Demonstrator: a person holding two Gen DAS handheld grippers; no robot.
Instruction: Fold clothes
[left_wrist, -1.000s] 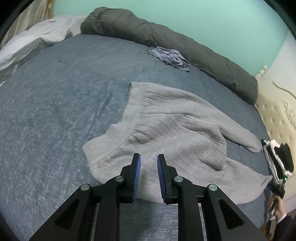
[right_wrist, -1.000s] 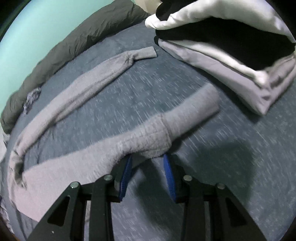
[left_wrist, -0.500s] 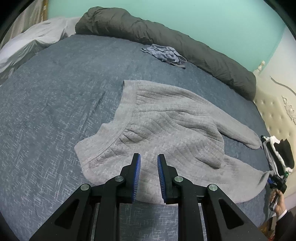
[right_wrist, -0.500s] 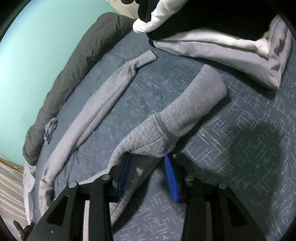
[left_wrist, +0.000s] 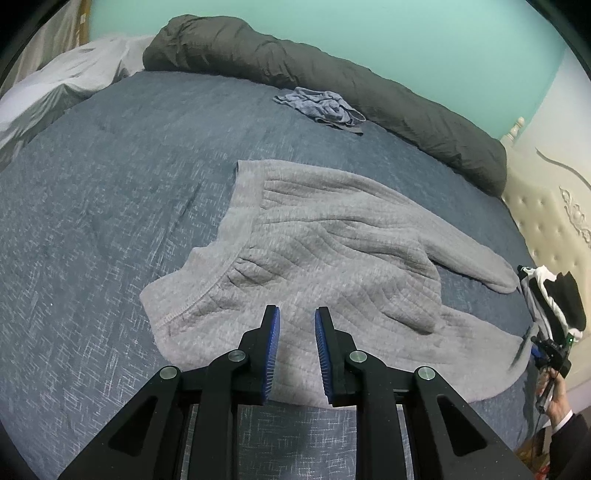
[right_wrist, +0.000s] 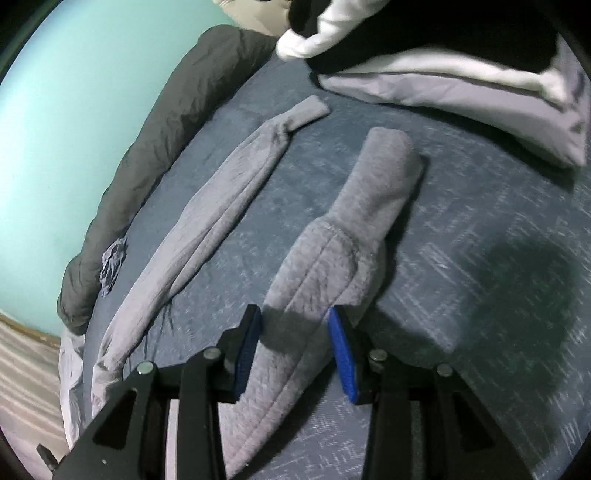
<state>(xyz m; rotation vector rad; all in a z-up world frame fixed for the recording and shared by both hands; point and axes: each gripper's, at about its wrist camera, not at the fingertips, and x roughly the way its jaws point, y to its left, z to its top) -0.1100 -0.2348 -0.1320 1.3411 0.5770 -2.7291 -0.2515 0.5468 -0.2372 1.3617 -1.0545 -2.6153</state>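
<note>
A grey quilted sweater (left_wrist: 332, 251) lies spread on the blue-grey bedcover (left_wrist: 110, 192), hem toward me. Just above its lower body hangs my left gripper (left_wrist: 297, 314), its blue pads a narrow gap apart with nothing between them. In the right wrist view, the near sleeve (right_wrist: 332, 258) runs between the pads of my right gripper (right_wrist: 294, 314), which is shut on the bunched fabric a little behind the cuff (right_wrist: 384, 162). The cuff end is raised and throws a shadow on the bed. Flat to the left lies the other sleeve (right_wrist: 221, 192).
A dark grey rolled duvet (left_wrist: 332, 77) lines the far edge below the green wall. A crumpled blue garment (left_wrist: 321, 105) lies beside it. White bedding (left_wrist: 74, 81) sits far left, a padded headboard (left_wrist: 546, 221) right. Black-and-white folded clothes (right_wrist: 443, 55) lie beyond the cuff.
The right gripper has rolled, so the held sleeve now points up the picture instead of across it. The left gripper has barely shifted over the sweater's hem.
</note>
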